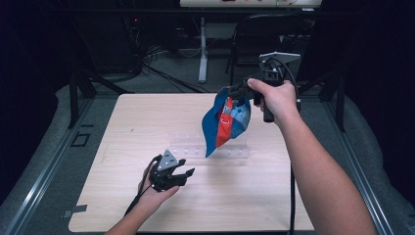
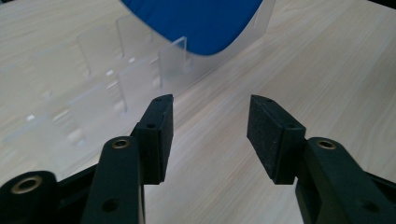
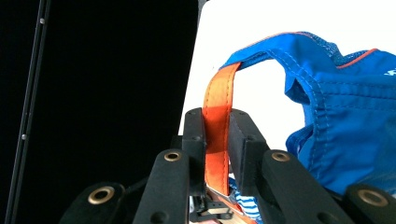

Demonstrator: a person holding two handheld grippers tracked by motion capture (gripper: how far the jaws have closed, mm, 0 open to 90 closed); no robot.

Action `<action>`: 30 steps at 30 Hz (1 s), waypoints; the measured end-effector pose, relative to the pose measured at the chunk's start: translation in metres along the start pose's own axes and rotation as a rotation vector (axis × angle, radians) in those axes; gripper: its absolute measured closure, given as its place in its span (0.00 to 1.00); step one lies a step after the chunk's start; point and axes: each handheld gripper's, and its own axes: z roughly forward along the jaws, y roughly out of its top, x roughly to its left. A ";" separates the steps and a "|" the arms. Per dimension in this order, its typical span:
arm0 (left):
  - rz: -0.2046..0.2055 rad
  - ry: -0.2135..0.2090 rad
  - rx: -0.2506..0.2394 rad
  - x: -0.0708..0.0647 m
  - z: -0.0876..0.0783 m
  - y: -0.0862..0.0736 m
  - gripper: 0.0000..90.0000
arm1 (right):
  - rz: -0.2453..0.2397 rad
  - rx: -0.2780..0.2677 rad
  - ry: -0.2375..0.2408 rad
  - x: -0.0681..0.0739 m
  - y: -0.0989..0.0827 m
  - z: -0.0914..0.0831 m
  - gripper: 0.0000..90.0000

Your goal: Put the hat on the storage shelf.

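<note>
A blue cap (image 1: 226, 121) with an orange strap (image 3: 216, 140) hangs in the air above the far right part of the table. My right gripper (image 1: 243, 91) is shut on that orange strap, which runs up between its two jaws (image 3: 216, 135). The cap's blue brim (image 2: 196, 23) dangles over a clear plastic rack (image 1: 208, 146) that lies mid-table. My left gripper (image 1: 183, 175) hovers low over the near middle of the table, open, nothing between its pads (image 2: 159, 135), pointing toward the rack (image 2: 140, 79).
The wooden table (image 1: 137, 122) is edged by grey floor mat and metal rails (image 1: 39, 181). A chair and a desk leg (image 1: 203, 54) stand beyond the far edge. The right forearm (image 1: 318, 176) crosses the table's right side.
</note>
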 end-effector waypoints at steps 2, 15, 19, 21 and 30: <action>0.003 0.002 -0.009 -0.004 0.007 0.005 0.59 | 0.007 0.001 -0.001 0.001 0.000 0.000 0.87; 0.021 0.051 -0.017 -0.017 0.029 0.025 0.67 | 0.000 0.003 0.002 0.002 0.000 0.001 0.86; 0.014 0.063 -0.025 -0.021 0.037 0.030 0.67 | 0.000 0.001 0.002 0.003 0.000 0.003 0.86; 0.011 0.065 -0.024 -0.021 0.038 0.030 0.67 | 0.000 0.008 0.002 0.003 0.000 0.003 0.87; 0.023 0.082 -0.016 -0.021 0.047 0.031 0.85 | -0.005 0.003 0.002 0.002 -0.001 0.002 0.87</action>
